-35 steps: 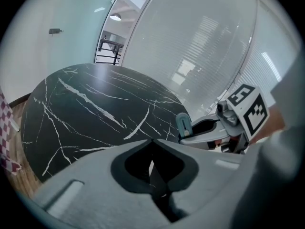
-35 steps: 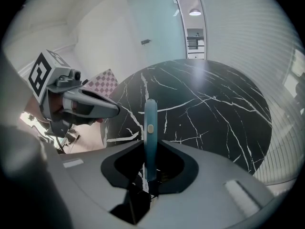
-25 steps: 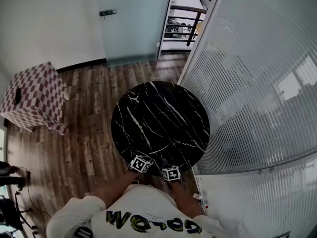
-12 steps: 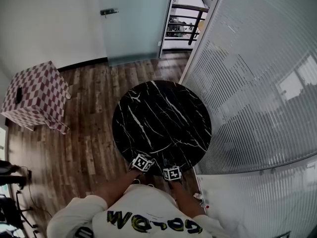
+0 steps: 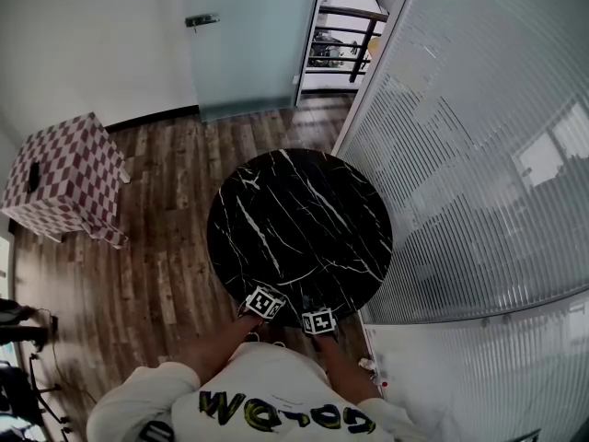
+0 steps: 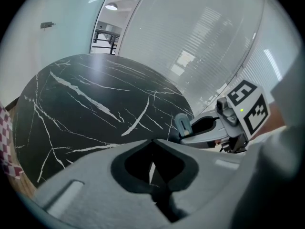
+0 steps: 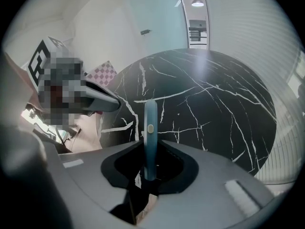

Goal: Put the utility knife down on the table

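Utility knife sits clamped btw the fingers of the R gripper, long axis pointing fwd along them over the counter's near rim, w/ L gripper just beside, fingers pressed together, empty.

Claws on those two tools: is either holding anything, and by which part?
The right claw grips a blue utility knife by one end of its handle; the rest juts forward. The left claw is shut and empty.

Even daylight; fisheye edges perhaps soft.
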